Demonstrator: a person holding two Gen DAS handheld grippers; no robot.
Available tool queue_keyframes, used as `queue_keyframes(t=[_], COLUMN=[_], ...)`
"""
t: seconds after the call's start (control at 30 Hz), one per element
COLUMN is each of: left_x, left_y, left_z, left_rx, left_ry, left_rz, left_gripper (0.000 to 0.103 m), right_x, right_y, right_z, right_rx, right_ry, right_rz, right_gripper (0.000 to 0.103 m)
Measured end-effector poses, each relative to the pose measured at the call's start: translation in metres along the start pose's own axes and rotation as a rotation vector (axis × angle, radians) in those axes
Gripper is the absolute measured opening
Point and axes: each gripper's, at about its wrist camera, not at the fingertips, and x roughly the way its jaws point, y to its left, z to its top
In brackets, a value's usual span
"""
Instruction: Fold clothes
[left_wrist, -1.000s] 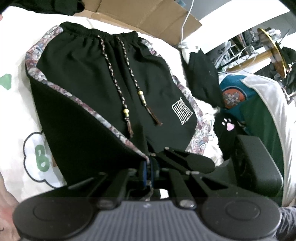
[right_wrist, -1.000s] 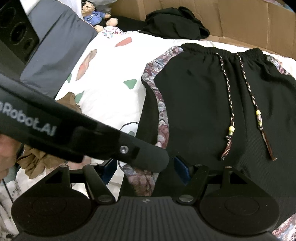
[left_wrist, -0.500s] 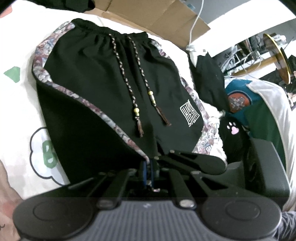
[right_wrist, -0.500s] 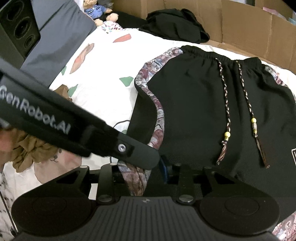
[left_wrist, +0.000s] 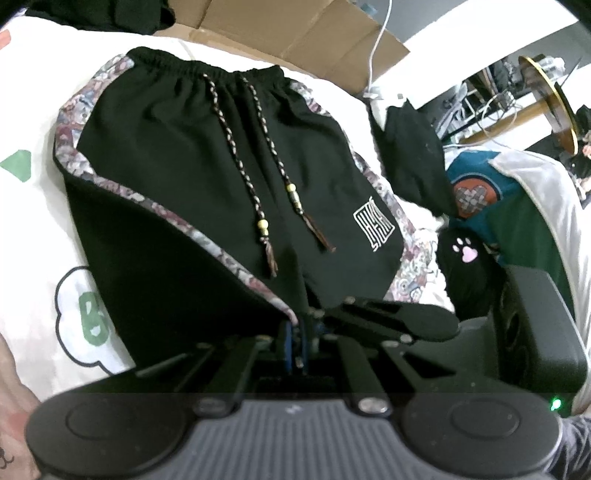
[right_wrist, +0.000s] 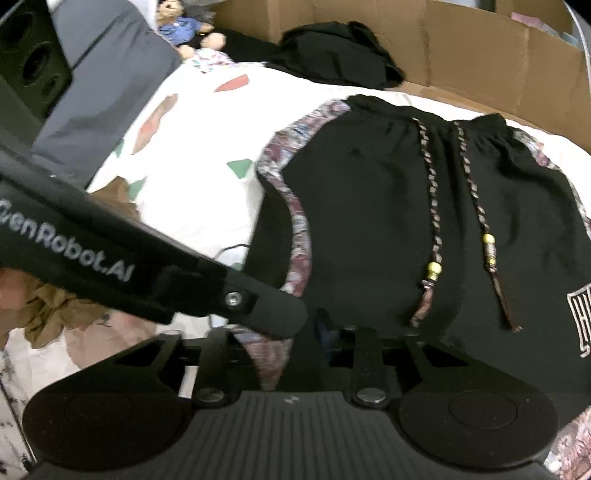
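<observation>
Black shorts (left_wrist: 192, 177) lay flat on the printed sheet (left_wrist: 33, 229); the left gripper (left_wrist: 295, 345), pinching the hem, was easing open while the right gripper (right_wrist: 314, 332) narrowed onto it, so the corner risked slipping free mid-handover.

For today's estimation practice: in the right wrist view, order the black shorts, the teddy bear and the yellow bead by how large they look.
1. black shorts
2. teddy bear, though it lies farther off
3. yellow bead

A bed (right_wrist: 207, 155) with a white patterned sheet carried black shorts (left_wrist: 177, 166) spread flat near its far edge. A dark garment (right_wrist: 332, 51) lay bunched at that edge, against cardboard (right_wrist: 461, 44).
</observation>
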Motion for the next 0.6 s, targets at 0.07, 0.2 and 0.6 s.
queue_keyframes(t=[0.07,0.2,0.6], left_x=[-0.003,-0.01,-0.011], left_y=[0.0,0.001,0.011], left_z=[-0.001,-0.001,0.007], left_rx=[0.0,0.012,-0.029], left_ry=[-0.011,-0.029,-0.047], left_rz=[0.01,0.018,0.062], left_gripper=[0.027,0.041,0.054], right_x=[0.0,-0.002,-0.024], right_y=[0.001,-0.01,-0.062], right_z=[-0.002,-0.003,-0.002], right_rx=[-0.004,0.026,0.146], right_ry=[-0.001,0.0,-0.034], right_rz=[0.001,-0.004,-0.051], right_gripper=[0.005,0.005,0.005])
